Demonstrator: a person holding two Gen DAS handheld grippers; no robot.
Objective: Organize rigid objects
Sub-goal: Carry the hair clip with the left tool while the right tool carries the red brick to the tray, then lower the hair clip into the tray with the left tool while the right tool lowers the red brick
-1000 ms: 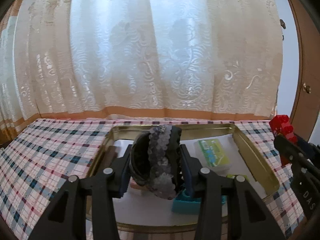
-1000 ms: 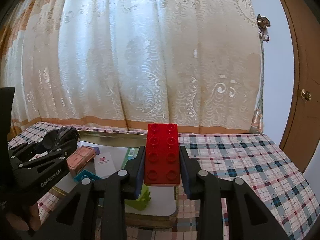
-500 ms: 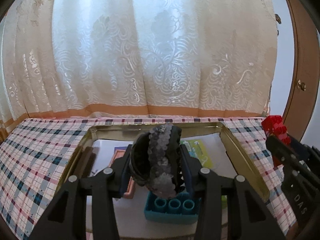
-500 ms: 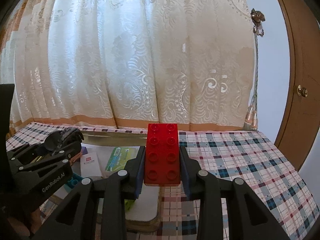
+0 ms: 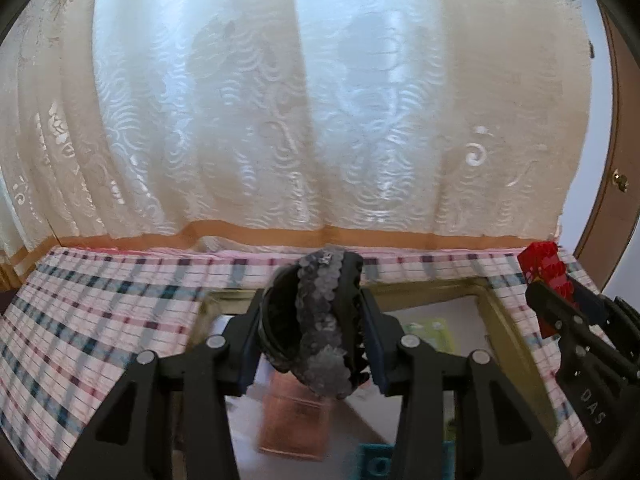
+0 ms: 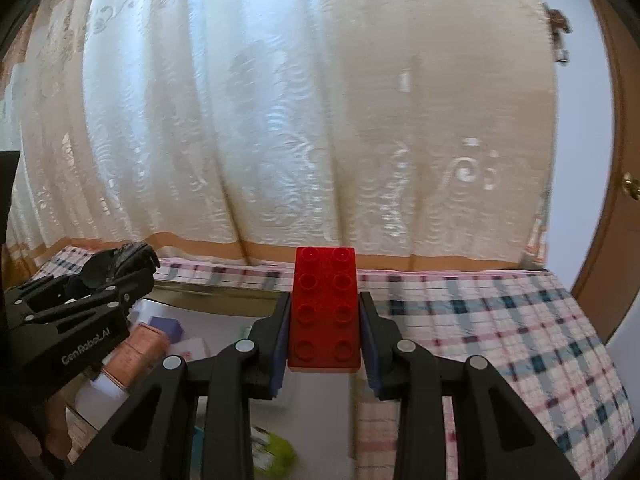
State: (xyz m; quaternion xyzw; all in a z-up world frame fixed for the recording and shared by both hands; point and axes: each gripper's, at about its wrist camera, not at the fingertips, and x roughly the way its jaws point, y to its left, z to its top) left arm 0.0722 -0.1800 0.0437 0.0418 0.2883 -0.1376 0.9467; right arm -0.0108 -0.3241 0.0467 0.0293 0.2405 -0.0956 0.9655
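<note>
the left gripper (image 5: 312,332) jaws hold a sparkly hair clip (image 5: 320,320). the right gripper (image 6: 324,320) jaws hold a red block (image 6: 324,308). "GenRobot.AI" is written on the left gripper's side.

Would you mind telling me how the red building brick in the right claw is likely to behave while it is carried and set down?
The red brick looks like hard moulded plastic, so probably stiff and light. The right claw pinches its flat sides, which seems secure, though smooth plastic might slip. Its flat faces suggest it would rest steadily rather than roll.
</note>
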